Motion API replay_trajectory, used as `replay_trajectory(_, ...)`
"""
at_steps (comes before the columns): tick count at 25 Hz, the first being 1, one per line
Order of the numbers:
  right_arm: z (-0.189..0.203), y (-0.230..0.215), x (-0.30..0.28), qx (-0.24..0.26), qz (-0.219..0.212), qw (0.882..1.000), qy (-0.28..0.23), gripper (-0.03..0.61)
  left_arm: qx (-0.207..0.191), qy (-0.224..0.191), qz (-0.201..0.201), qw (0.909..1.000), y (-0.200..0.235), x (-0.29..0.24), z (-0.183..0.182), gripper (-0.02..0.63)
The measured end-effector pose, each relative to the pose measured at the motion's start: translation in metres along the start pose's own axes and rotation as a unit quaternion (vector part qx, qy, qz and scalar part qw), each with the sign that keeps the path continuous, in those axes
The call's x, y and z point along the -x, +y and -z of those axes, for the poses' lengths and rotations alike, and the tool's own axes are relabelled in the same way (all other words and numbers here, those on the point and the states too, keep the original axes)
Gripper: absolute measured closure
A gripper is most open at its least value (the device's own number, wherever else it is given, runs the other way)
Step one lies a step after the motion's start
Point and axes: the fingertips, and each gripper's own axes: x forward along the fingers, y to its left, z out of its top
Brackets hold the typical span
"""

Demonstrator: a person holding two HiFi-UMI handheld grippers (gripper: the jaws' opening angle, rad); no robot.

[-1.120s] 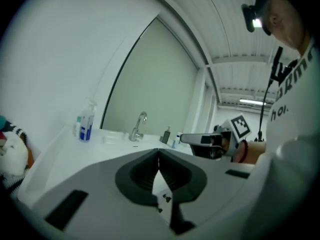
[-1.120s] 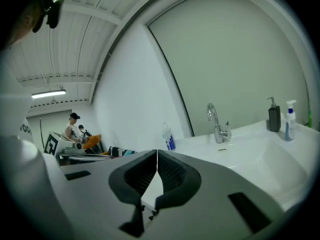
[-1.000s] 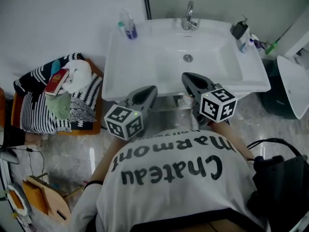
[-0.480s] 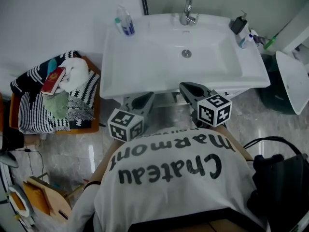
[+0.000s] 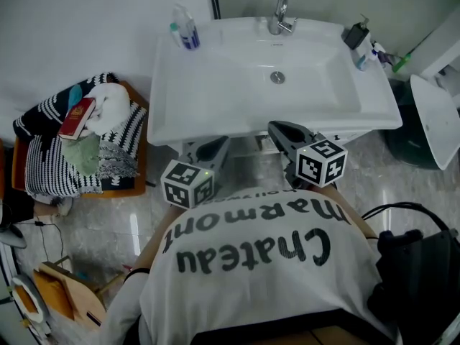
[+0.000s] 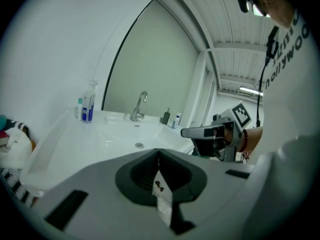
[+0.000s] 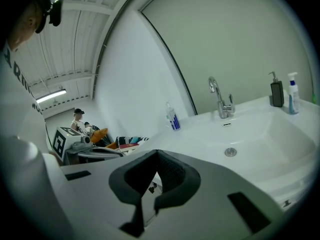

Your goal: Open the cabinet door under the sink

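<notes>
Reaching for a door that's basically out of sight

Cabinet door sits tucked under the white ceramic sink (image 5: 208,113), hidden by its front lip. The grey left hand-held gripper (image 5: 218,144) and right hand-held gripper (image 5: 277,128) are both clenched empty right at that lip, so I reckon they could bonk the rim, or skid off the handle unless the jaws open first.
</notes>
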Motion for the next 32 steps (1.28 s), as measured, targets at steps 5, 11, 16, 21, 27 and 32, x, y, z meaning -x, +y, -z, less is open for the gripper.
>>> replay_trajectory(5,0.007,0.001,0.002,0.004,0.004,1.0,0.012,0.568,0.005,0.003,0.004,1.0,-0.003,-0.002,0.003,0.604)
replay_trajectory(11,0.014,-0.005,0.006,0.001,0.018,1.0,0.023,0.568,-0.004,0.016,0.011,0.9998,-0.005,-0.003,0.012,0.604)
replay_trajectory(16,0.021,-0.008,0.009,0.001,0.025,0.999,0.034,0.568,-0.043,0.031,0.014,0.9985,-0.02,-0.001,0.011,0.604)
replay_trajectory(21,0.029,-0.005,0.01,0.003,0.026,0.999,0.042,0.568,-0.035,0.033,0.009,0.9988,-0.009,-0.003,0.025,0.604)
replay_trajectory(27,0.031,-0.005,0.011,0.0,0.029,0.999,0.043,0.568,-0.01,0.027,-0.002,0.9996,-0.002,0.0,0.025,0.604)
replay_trajectory(32,0.033,-0.005,0.011,0.003,0.029,0.999,0.045,0.568,-0.018,0.03,0.0,0.9994,-0.003,-0.001,0.027,0.604)
